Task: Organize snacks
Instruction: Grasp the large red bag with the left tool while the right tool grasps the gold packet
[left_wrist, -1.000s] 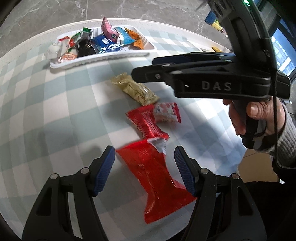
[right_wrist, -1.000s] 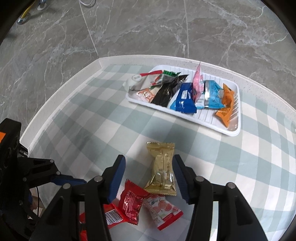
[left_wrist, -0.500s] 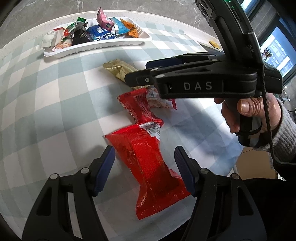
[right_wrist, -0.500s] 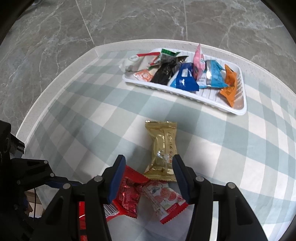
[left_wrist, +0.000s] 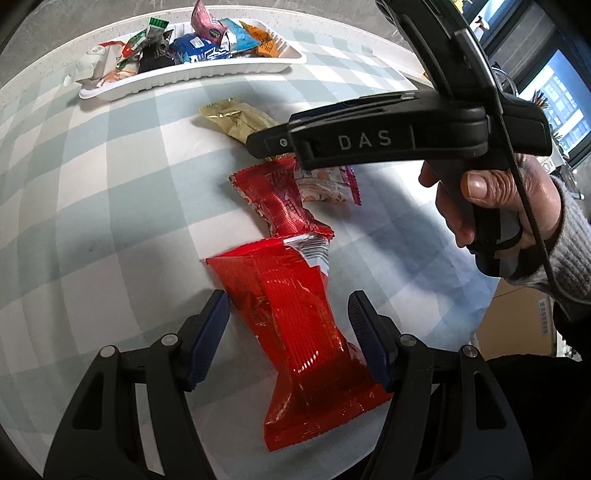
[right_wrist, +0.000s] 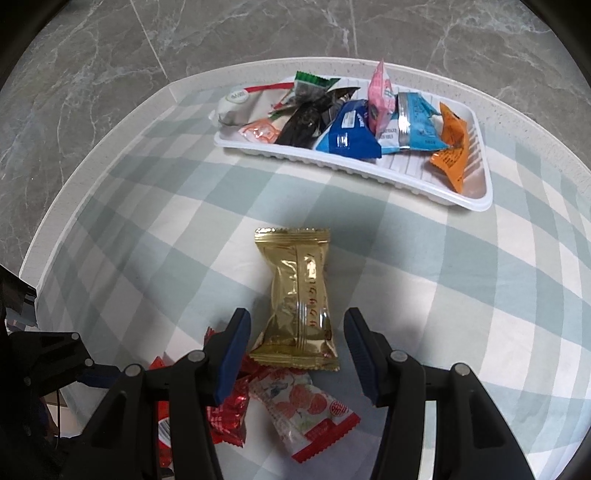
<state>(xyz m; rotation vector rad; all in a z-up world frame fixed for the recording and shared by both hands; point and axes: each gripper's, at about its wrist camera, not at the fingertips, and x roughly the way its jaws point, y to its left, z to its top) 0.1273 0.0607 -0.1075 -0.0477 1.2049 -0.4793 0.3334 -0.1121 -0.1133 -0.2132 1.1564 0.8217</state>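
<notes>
Red pack (left_wrist: 295, 317) only L view

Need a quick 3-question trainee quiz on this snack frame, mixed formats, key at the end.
1. True or false: the left tongs are shut on the large red packet.
2. Which packet lies between the right tongs? A) orange packet B) gold packet C) dark blue packet
3. Fill in: the strawberry-print packet lies on the checked ____, not in the white tray.

Key:
1. False: the pads stand apart on either side of it.
2. B, the gold packet.
3. tablecloth.
</notes>
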